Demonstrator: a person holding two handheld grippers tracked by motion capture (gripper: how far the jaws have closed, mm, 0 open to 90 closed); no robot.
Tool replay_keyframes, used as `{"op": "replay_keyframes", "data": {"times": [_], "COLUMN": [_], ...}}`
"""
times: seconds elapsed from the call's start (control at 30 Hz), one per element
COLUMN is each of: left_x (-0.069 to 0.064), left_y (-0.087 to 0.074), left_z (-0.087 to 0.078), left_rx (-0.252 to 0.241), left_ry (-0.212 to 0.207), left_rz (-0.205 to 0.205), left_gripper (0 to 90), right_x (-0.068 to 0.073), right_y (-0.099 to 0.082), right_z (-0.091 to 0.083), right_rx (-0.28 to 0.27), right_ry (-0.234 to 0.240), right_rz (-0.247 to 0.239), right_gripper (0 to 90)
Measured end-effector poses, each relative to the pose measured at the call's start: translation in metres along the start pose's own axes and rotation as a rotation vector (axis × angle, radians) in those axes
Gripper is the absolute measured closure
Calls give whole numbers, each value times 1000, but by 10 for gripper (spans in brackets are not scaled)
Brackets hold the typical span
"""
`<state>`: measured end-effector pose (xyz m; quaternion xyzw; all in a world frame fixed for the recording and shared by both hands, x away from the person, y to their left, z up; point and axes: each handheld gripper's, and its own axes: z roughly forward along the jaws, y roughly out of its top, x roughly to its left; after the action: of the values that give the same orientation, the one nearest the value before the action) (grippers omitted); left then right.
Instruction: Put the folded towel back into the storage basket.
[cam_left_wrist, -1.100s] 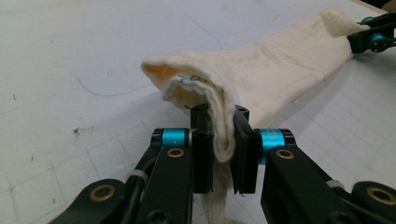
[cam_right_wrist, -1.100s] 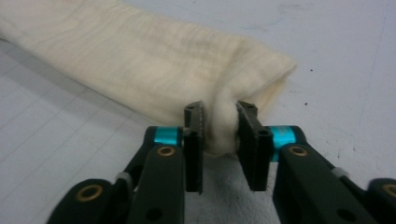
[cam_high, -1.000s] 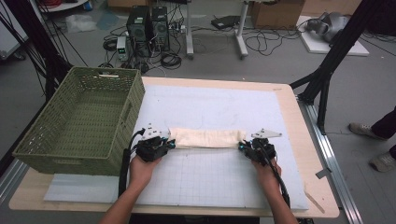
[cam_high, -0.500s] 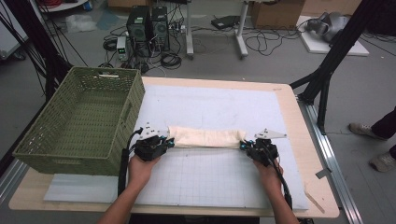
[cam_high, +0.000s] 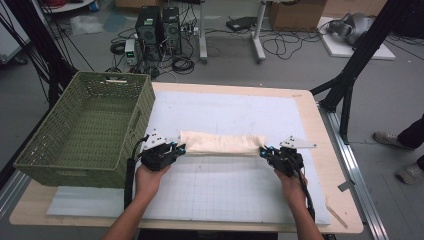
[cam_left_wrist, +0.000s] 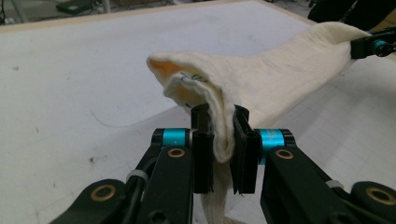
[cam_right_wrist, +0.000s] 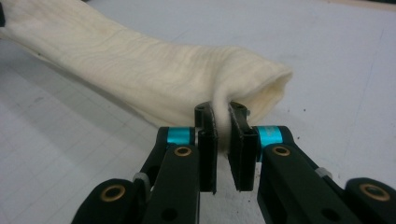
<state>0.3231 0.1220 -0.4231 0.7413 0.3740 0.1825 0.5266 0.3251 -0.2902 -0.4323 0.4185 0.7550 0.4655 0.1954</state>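
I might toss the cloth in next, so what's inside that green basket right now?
The green basket looks empty: its woven floor and far walls show bare. The strip of floor behind its near wall is hidden. The cream cloth lies on the white mat beside it.

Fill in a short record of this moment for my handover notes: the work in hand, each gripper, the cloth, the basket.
work: a folded cream cloth held at both ends over the white mat
left gripper: shut on the cloth's left end
right gripper: shut on the cloth's right end
cloth: stretched between the two grippers, a long narrow band
basket: green, open on top, at the table's left, nothing seen inside
table: wooden, the mat covers most of it
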Motion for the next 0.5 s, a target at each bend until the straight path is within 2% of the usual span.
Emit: {"op": "replay_keyframes", "data": {"times": [0.07,0.13,0.5], "left_x": [0,-1,-1], "left_y": [1,5,16], "left_z": [-1,-6,-19], "left_rx": [-16,-64,-154], "left_ry": [-2,-15,-34], "left_rz": [6,24,43], "left_gripper": [804,804,805], "right_x": [-1,-1,-1], "right_y": [1,3,13], "right_z": [-4,-7,-21], "right_rx": [-26,-50,-159], "right_ry": [13,19,60], "right_rz": [2,0,-17], "right_gripper": [833,834,833]}}
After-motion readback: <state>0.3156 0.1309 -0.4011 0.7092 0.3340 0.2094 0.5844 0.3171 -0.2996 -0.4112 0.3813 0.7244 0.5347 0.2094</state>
